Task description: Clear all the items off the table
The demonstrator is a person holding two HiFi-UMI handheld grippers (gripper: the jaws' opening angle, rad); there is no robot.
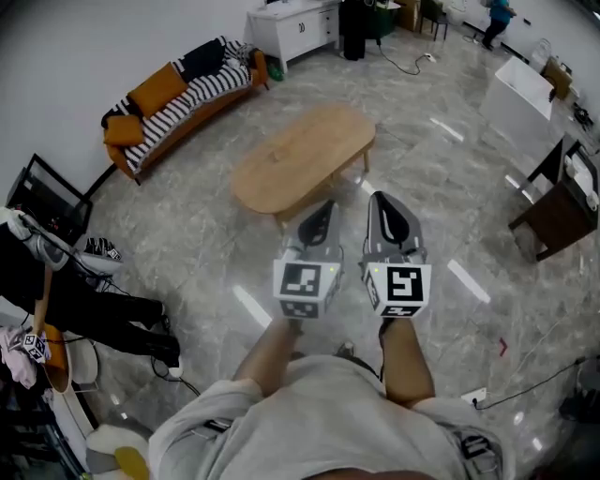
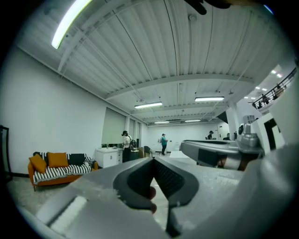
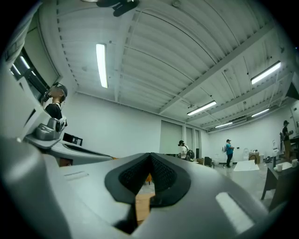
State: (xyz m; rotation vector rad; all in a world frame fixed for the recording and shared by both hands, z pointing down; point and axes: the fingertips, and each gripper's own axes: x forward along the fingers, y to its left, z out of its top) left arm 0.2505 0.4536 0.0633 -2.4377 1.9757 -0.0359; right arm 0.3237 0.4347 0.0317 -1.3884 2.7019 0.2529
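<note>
A light oval wooden table [image 1: 300,155] stands on the marble floor ahead of me, and I see nothing on its top. Both grippers are held side by side at chest height, short of the table's near end. My left gripper [image 1: 323,208] is shut with its pads meeting at the tips [image 2: 153,159] and nothing between them. My right gripper [image 1: 380,199] is shut the same way [image 3: 149,155]. A strip of the table's wood shows through the gap below its pads. Both gripper views look level across the room, over the table.
A striped sofa [image 1: 178,94] with orange cushions lines the left wall, and a white cabinet [image 1: 295,23] stands at the back. A white block [image 1: 520,98] and a dark wooden stand [image 1: 558,211] are at the right. Cables and gear lie at the left [image 1: 103,309]. A person [image 1: 497,14] stands far off.
</note>
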